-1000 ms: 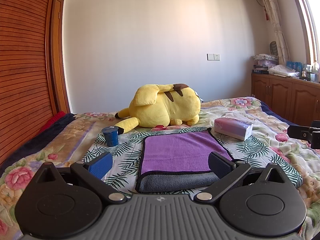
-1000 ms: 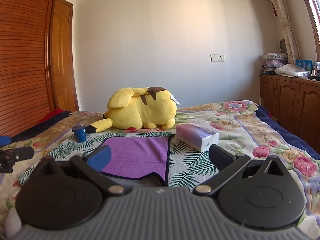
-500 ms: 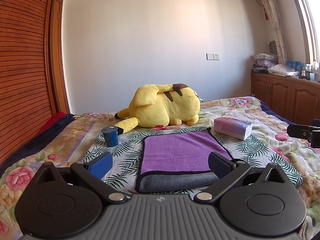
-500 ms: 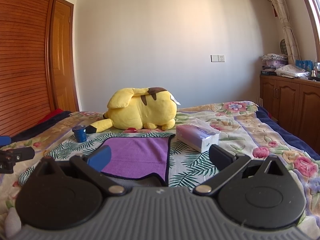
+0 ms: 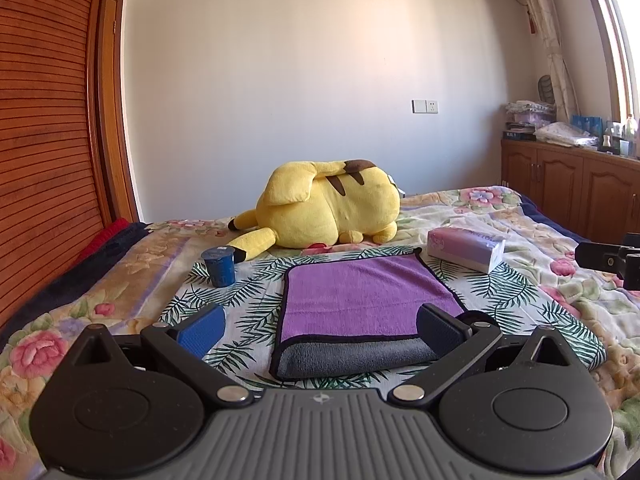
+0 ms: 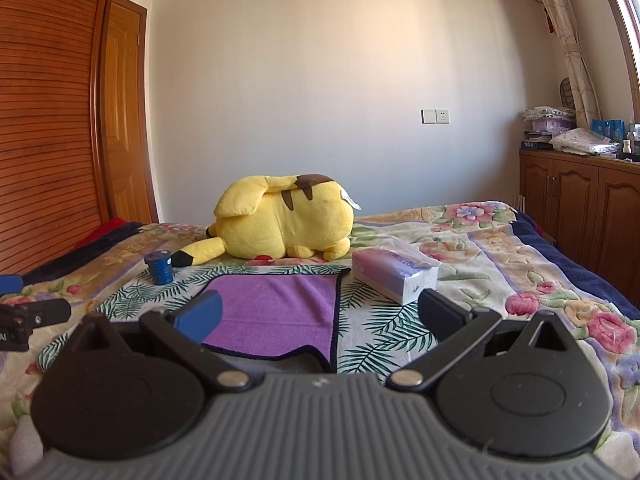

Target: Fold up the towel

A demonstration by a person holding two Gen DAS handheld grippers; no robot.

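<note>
A purple towel [image 5: 360,296] with black trim and a grey underside lies flat on the palm-leaf cloth on the bed, its grey layer showing along the near edge. It also shows in the right wrist view [image 6: 280,312]. My left gripper [image 5: 320,330] is open and empty, hovering just in front of the towel's near edge. My right gripper [image 6: 316,318] is open and empty, in front of the towel's right near corner. Each gripper's tip shows at the edge of the other's view.
A yellow plush toy [image 5: 328,208] lies behind the towel. A blue cup [image 5: 218,266] stands at the towel's left. A tissue pack [image 5: 464,248] lies at its right. Wooden cabinets [image 6: 580,200] line the right wall, a wooden wardrobe [image 5: 44,120] the left.
</note>
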